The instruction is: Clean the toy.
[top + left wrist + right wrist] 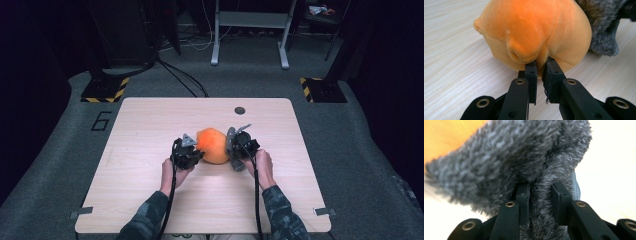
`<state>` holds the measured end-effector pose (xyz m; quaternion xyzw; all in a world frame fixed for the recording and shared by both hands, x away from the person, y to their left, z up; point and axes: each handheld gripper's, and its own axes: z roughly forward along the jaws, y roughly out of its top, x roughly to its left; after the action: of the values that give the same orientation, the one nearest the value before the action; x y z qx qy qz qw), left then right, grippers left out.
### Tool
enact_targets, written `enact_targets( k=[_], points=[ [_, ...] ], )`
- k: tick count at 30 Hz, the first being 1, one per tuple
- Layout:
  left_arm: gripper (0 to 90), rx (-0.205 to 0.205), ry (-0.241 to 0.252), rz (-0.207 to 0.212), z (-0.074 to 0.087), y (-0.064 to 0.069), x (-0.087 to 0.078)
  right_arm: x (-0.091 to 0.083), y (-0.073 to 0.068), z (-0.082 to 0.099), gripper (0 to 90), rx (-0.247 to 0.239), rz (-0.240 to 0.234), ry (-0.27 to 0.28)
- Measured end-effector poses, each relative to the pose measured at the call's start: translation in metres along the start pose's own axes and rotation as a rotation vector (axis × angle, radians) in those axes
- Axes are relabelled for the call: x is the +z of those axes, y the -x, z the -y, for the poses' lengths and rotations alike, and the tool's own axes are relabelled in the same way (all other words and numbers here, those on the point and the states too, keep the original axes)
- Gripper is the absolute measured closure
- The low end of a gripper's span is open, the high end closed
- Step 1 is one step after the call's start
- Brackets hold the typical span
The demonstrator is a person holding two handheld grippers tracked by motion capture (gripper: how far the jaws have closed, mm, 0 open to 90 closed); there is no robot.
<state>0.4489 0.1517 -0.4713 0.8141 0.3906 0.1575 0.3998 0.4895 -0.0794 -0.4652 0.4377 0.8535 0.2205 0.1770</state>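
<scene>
An orange plush toy (214,145) lies at the middle of the wooden table (150,125), with a grey furry part (231,142) on its right side. My left gripper (194,150) is at the toy's left and shut on a fold of the orange plush (534,32); its jaws in the left gripper view pinch the fabric at the toy's underside. My right gripper (234,150) is at the toy's right, shut on the grey fur (519,157), a tuft of which is squeezed between its jaws. The grey fur (604,30) also shows behind the orange body.
A small dark round hole (240,110) sits near the table's far edge. Beyond the table are a white metal frame (250,30) and black stands with yellow-black striped bases (105,90) on grey carpet. Bare tabletop lies on all sides of the toy.
</scene>
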Motion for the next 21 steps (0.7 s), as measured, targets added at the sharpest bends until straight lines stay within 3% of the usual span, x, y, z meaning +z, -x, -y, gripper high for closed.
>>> enact_targets(
  k=[6, 9, 16, 18, 19, 21],
  points=[
    [81.9, 0.003, -0.007, 0.002, 0.000, -0.001, -0.001, 0.020, 0.005, 0.009, 70.5, 0.019, -0.013, -0.046],
    [81.9, -0.003, -0.001, 0.002, 0.001, -0.001, -0.001, 0.019, 0.007, 0.009, 70.5, 0.021, -0.011, -0.049],
    [81.9, -0.001, -0.002, 0.000, 0.001, -0.002, -0.002, -0.005, 0.009, 0.003, 70.6, 0.037, 0.005, 0.001],
    [81.9, -0.002, 0.000, 0.000, 0.001, -0.001, -0.002, -0.022, 0.007, -0.006, 70.5, 0.002, 0.007, 0.051],
    [81.9, -0.002, 0.000, 0.000, 0.001, -0.001, -0.002, -0.022, 0.007, -0.006, 70.5, 0.002, 0.007, 0.051],
    [81.9, -0.002, -0.002, -0.002, 0.001, -0.001, -0.002, -0.034, -0.001, -0.016, 70.5, -0.033, 0.002, 0.111]
  ],
)
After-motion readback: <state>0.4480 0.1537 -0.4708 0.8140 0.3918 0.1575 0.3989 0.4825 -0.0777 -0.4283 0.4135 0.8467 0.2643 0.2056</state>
